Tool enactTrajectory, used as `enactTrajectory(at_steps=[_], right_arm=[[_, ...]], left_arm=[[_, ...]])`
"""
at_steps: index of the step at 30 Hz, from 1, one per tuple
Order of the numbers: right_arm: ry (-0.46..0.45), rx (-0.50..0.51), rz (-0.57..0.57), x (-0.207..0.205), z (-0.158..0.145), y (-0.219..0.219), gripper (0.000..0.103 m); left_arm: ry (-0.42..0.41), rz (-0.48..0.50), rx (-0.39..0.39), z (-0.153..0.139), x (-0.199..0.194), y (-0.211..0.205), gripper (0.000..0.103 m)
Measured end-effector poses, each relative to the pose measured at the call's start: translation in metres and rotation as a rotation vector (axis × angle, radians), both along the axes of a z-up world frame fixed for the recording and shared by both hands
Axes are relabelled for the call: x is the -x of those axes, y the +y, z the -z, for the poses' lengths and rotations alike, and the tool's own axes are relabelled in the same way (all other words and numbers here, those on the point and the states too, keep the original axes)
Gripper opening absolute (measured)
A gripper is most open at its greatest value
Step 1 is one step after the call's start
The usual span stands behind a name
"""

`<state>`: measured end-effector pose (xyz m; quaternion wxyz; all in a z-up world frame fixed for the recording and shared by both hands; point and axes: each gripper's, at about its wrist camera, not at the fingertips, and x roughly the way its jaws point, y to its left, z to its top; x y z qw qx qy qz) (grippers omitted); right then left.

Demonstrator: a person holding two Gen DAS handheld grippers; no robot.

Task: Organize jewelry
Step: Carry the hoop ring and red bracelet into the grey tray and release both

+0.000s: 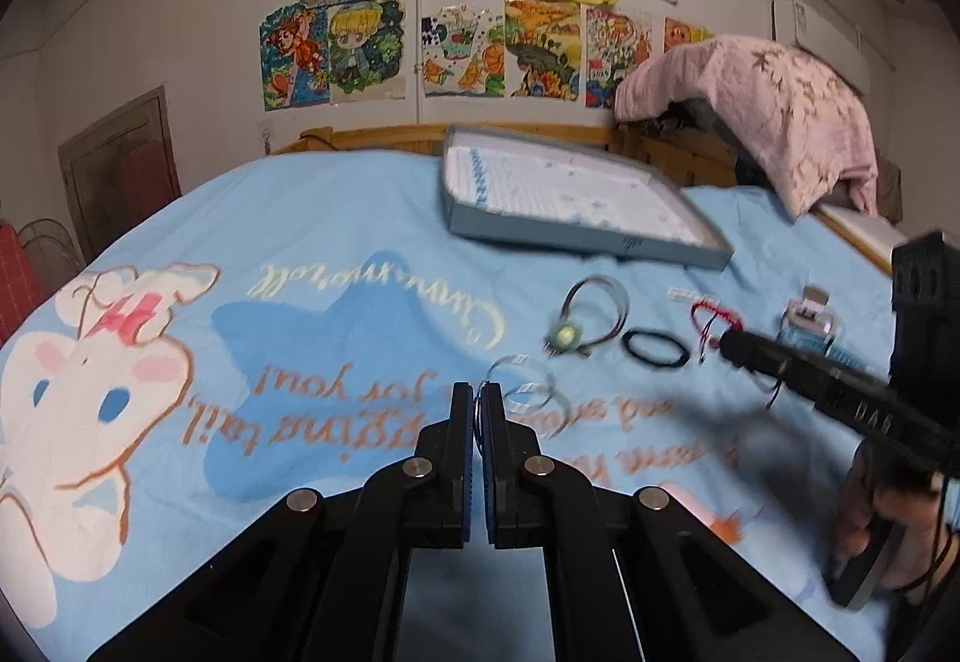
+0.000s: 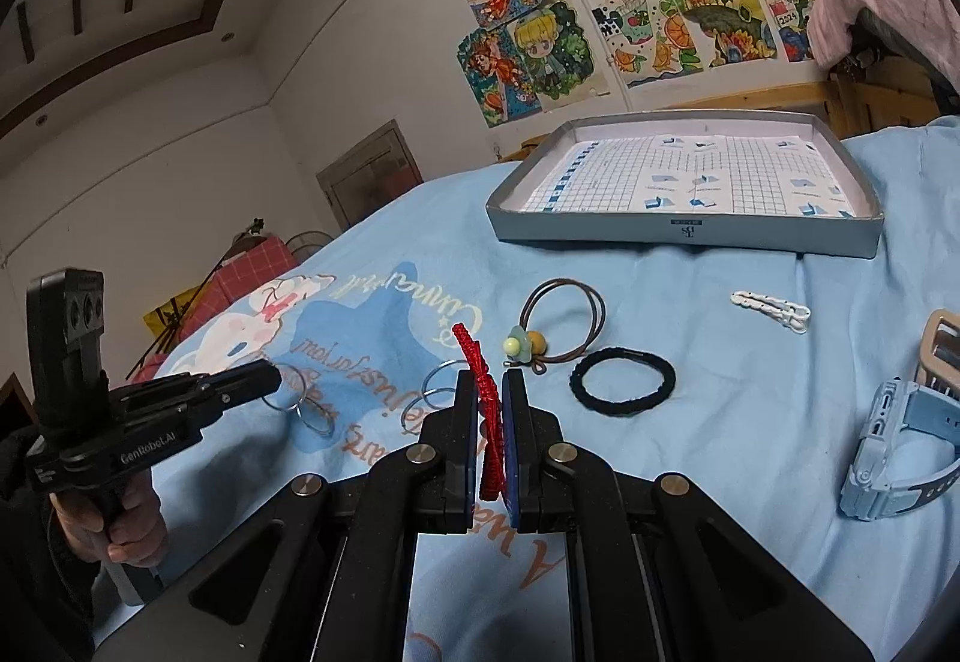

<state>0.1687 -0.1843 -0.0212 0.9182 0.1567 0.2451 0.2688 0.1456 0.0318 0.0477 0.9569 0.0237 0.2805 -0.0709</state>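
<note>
While both grippers hold a piece, the step in hand looks like carrying each one to the tray [image 2: 684, 233], which stands empty at the far side of the bed [image 2: 750, 362].

The right gripper [image 2: 491, 392] has its fingers clamped on the red cord [image 2: 480, 368], which stands up between the pads, its top end clear of them. The left gripper [image 1: 478, 404] has its fingers together on a thin wire ring [image 1: 528, 392]; in the right wrist view the rings [image 2: 312, 404] hang from its tip, on the side of the cord away from the tray.

To do this well, I would lift both pieces clear of the bed before moving toward the tray, so the hanging rings do not drag on the sheet or catch. Keep the grip firm: the wire is thin and may slip. The hair ties [image 2: 564, 326], the black band [image 2: 624, 380] and the white clip [image 2: 771, 308] lie between the grippers and the tray, so pass over them high enough. Release only once each piece is past the tray's near wall and low over its floor, one gripper at a time, well apart inside it.
</note>
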Motion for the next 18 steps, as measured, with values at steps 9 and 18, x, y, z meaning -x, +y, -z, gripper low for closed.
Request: enactTrajectory(at_steps=[9,18], right_arm=[[-0.025,0.009,0.083,-0.021,-0.032,-0.027,0.007],[0.062,0.017,0.197,-0.129,-0.05,-0.056,0.007]], left_arm=[[-0.044,0.036,0.118,-0.034,-0.065,-0.034,0.003],[-0.022,0.003,0.215,-0.029,-0.183,-0.049,0.003]])
